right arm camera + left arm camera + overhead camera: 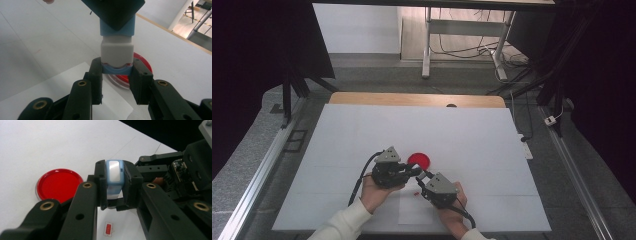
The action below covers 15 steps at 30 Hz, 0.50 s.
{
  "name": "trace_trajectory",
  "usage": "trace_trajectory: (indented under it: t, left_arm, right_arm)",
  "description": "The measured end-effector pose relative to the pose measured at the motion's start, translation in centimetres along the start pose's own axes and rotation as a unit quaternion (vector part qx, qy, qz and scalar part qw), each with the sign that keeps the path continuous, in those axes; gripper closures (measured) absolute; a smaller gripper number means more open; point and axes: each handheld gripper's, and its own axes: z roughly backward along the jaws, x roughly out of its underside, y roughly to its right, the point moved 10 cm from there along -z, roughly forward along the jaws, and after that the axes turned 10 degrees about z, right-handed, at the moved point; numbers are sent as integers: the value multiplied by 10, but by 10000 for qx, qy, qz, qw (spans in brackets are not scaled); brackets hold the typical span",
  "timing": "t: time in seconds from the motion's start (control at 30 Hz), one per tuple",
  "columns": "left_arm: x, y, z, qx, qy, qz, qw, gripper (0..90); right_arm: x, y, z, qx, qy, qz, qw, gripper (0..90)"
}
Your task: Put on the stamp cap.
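Observation:
A small blue and white block with a silvery face hangs just above the table, held between both grippers. My left gripper is shut on its upper blue part. My right gripper is shut on its lower blue end, below the white middle section. In the high view the left gripper and right gripper meet tip to tip near the table's front centre. A round red dish lies on the table right behind them.
A tiny red piece in a clear wrapper lies on the white table below the grippers. A loose paper sheet sits near the front edge. The table's far edge is bare wood. Metal rails run along both sides.

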Motion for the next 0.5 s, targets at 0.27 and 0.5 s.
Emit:
trace_trajectory:
  t: [0.27, 0.5]
  left_arm:
    - [0, -1, 0, 32, -5, 9, 10000, 756]
    - [3, -1, -2, -46, -57, -109, 9999, 757]
  right_arm:
    - [0, 1, 1, 52, -14, 83, 10000, 647]
    - [1, 0, 0, 65, -110, 152, 9998, 648]
